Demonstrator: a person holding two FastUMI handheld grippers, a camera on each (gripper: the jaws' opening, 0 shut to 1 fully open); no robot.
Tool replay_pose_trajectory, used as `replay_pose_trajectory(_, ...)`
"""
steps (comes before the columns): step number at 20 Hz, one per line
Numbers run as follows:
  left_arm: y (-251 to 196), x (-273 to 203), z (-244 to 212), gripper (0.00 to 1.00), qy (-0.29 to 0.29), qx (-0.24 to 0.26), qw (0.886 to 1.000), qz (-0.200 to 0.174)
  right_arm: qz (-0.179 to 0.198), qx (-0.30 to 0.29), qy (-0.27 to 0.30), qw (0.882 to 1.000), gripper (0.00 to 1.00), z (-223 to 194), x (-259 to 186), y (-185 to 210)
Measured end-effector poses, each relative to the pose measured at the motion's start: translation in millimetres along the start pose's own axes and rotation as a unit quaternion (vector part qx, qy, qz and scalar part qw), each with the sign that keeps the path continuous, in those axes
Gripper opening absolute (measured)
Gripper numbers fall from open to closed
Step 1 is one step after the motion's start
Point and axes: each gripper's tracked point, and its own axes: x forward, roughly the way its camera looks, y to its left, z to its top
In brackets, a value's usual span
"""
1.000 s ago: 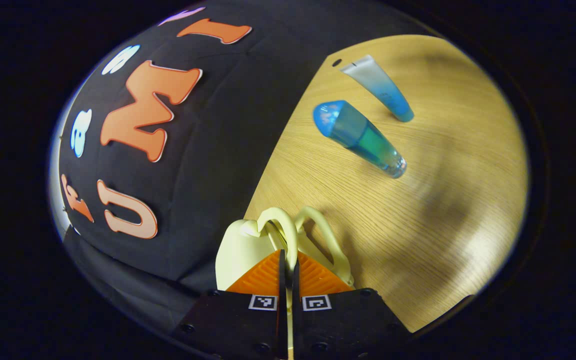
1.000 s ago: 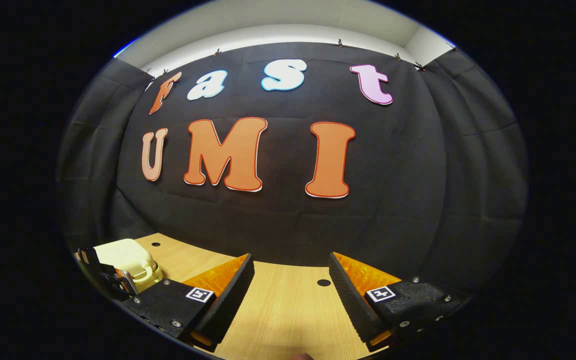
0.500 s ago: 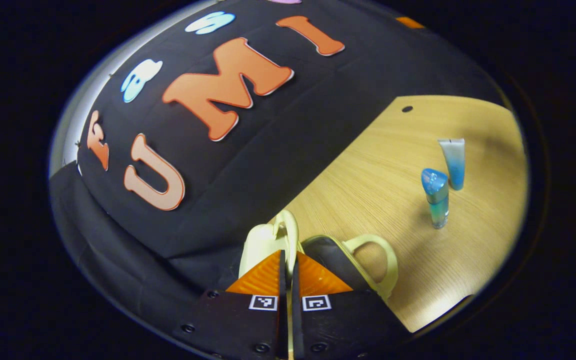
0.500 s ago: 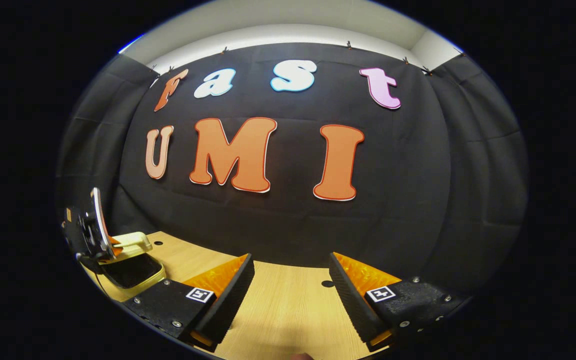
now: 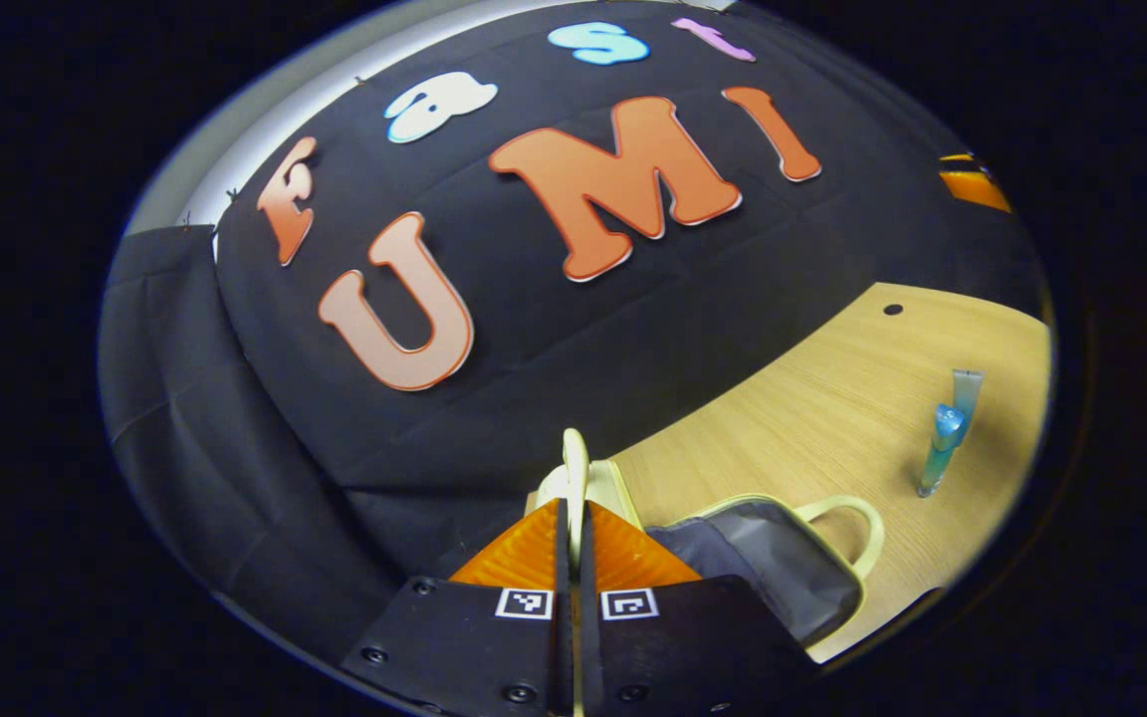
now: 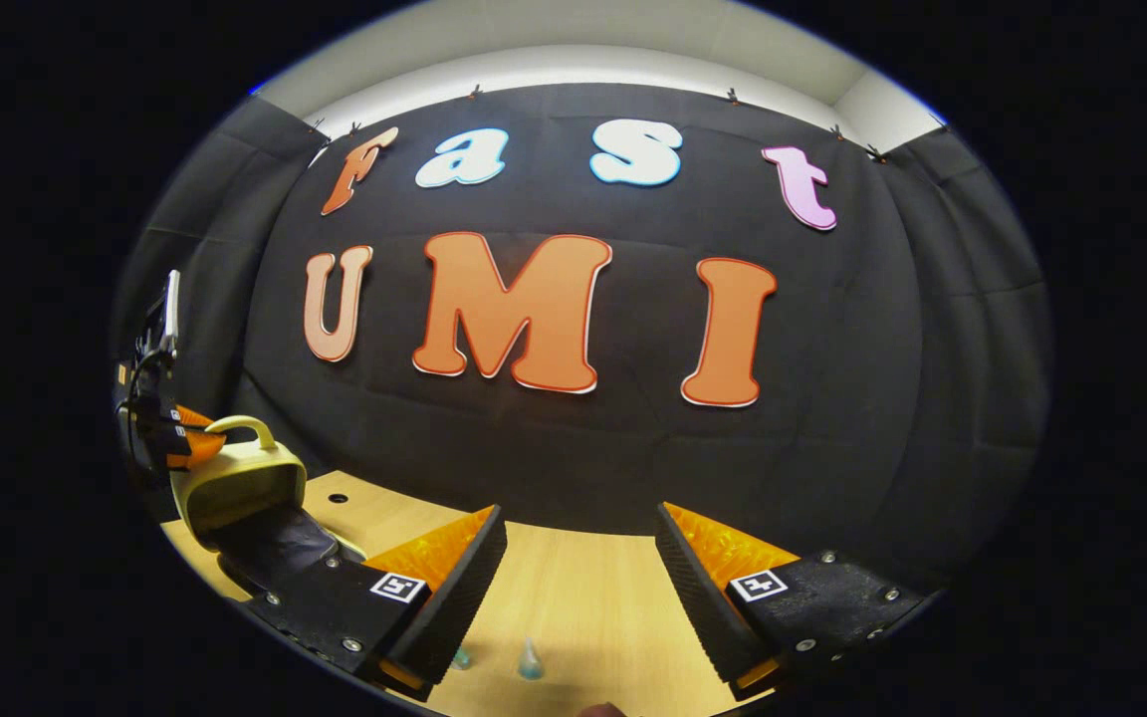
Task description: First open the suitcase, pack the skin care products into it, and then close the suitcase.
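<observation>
The pale yellow suitcase stands open on the wooden table. Its lid handle (image 5: 574,468) is pinched in my left gripper (image 5: 573,543), which is shut on it and holds the lid up. The grey-lined lower half (image 5: 768,563) lies to the right, its own handle (image 5: 850,523) resting on the table. A blue bottle (image 5: 937,453) and a pale blue tube (image 5: 966,386) lie farther right. In the right gripper view the raised lid (image 6: 235,490) shows at the left with the left gripper (image 6: 163,430) on it. My right gripper (image 6: 578,573) is open above the table with nothing between its fingers; both products' tips (image 6: 531,662) show below it.
The wooden table (image 5: 812,398) runs up to the black booth wall. Small round holes (image 5: 893,309) sit in the tabletop near the wall. Bare wood lies between the suitcase and the two products.
My left gripper has swung the lid up and back, from nearly flat to upright, baring the lining. The right gripper has stayed open and shifted slightly; the products now show beneath it.
</observation>
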Motion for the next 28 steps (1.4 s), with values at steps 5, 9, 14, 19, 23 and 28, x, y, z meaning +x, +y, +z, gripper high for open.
replay_pose_trajectory(5, 90.8, 19.7, -48.9, 0.04, 0.013, -0.019, 0.999, 0.026, -0.005, -0.004, 0.009, 1.0, 0.95, 4.2, 1.8, 44.8)
replay_pose_trajectory(9, 138.6, 40.9, -98.5, 0.04, 0.038, -0.03, 0.998, 0.028, -0.025, -0.009, 0.012, 1.0, 0.95, 6.8, 1.9, 64.0)
replay_pose_trajectory(14, 165.4, 73.6, -167.4, 0.04, 0.073, -0.035, 0.997, 0.011, -0.053, -0.019, 0.018, 0.998, 0.95, 11.0, 1.9, 78.8)
replay_pose_trajectory(19, 177.2, 95.9, -240.2, 0.04, 0.13, -0.029, 0.991, -0.005, -0.066, -0.029, 0.025, 0.997, 0.95, 10.8, 0.0, 93.7)
replay_pose_trajectory(23, 159.6, 102.9, -289.5, 0.04, 0.174, -0.055, 0.983, -0.023, -0.07, -0.032, 0.035, 0.996, 0.95, 7.5, -0.1, 98.9)
replay_pose_trajectory(28, 124.9, 110.2, -335.1, 0.04, 0.206, -0.046, 0.976, -0.047, -0.078, -0.033, 0.043, 0.995, 0.95, 3.5, 1.9, 97.1)
